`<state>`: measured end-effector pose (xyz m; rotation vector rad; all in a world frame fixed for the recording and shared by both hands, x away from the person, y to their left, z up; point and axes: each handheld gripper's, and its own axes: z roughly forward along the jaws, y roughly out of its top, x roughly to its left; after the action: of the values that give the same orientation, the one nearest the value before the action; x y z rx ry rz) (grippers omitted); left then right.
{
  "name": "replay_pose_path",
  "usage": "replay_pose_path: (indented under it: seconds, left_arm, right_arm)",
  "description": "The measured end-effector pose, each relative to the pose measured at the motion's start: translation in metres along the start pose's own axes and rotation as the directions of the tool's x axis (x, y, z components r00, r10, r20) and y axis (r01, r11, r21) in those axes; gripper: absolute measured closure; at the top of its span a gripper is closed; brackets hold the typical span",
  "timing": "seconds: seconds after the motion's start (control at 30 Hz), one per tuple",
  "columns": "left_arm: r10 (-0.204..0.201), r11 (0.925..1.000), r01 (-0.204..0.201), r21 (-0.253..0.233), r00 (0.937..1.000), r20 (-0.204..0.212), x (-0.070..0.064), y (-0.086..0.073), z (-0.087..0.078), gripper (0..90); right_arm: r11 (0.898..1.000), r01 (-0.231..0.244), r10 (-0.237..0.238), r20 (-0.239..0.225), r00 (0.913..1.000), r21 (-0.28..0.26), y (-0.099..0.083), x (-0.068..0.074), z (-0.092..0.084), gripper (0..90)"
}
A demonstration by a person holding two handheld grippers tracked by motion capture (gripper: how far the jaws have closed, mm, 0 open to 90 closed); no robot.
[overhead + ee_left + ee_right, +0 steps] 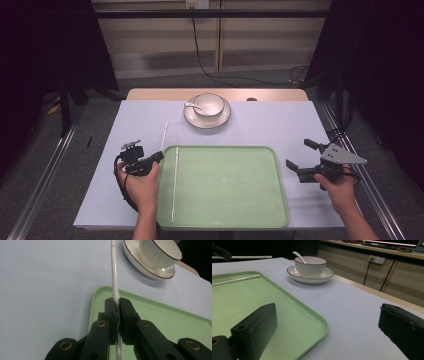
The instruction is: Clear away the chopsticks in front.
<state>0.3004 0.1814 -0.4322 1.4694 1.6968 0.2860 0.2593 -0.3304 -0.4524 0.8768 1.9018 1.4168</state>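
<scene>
My left gripper (pixel 159 156) (pixel 118 302) is shut on a thin white chopstick (pixel 164 131) (pixel 114 270), low over the far left corner of the green tray (pixel 230 185) (pixel 162 322). The stick points away towards the saucer (pixel 192 119) (pixel 140 262). A second white chopstick (pixel 174 185) (pixel 237 280) lies along the tray's left side. My right gripper (pixel 299 154) (pixel 325 315) is open with nothing between its jaws, just off the tray's right edge. In the right gripper view, the held chopstick (pixel 249 257) runs level at the far left.
A white bowl (pixel 209 104) (pixel 310 265) with a white spoon (pixel 192 106) (pixel 298 256) in it stands on the saucer at the table's far middle. A pale mat (pixel 280 125) covers the table. Dark curtains and floor cables lie beyond.
</scene>
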Motion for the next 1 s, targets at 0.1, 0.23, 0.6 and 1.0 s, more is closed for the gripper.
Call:
replay_pose_path:
  seconds: [0.1, 0.23, 0.6, 1.0]
  left_arm:
    - [-0.003, 1.0000, 0.003, -0.005, 1.0000, -0.007, -0.001, -0.004, -0.002, 85.9]
    - [-0.013, 0.9998, 0.013, -0.011, 0.9999, -0.001, -0.001, -0.009, -0.006, 86.0]
    - [-0.012, 0.9999, 0.012, -0.008, 0.9998, 0.014, -0.002, -0.022, -0.012, 85.9]
    - [0.012, 0.9999, -0.011, -0.010, 0.9996, 0.024, -0.003, -0.035, -0.020, 85.9]
  right_arm:
    - [1.000, 0.000, 0.000, -0.004, 1.0000, 0.001, 0.000, 0.000, 0.000, 1.6]
    - [1.000, 0.001, -0.001, 0.000, 1.0000, -0.001, 0.000, 0.000, 0.000, 1.6]
    - [1.000, 0.001, -0.001, -0.002, 1.0000, -0.001, 0.000, 0.000, 0.000, 1.6]
    - [1.000, 0.002, -0.002, -0.003, 1.0000, 0.000, 0.000, 0.000, 0.000, 1.6]
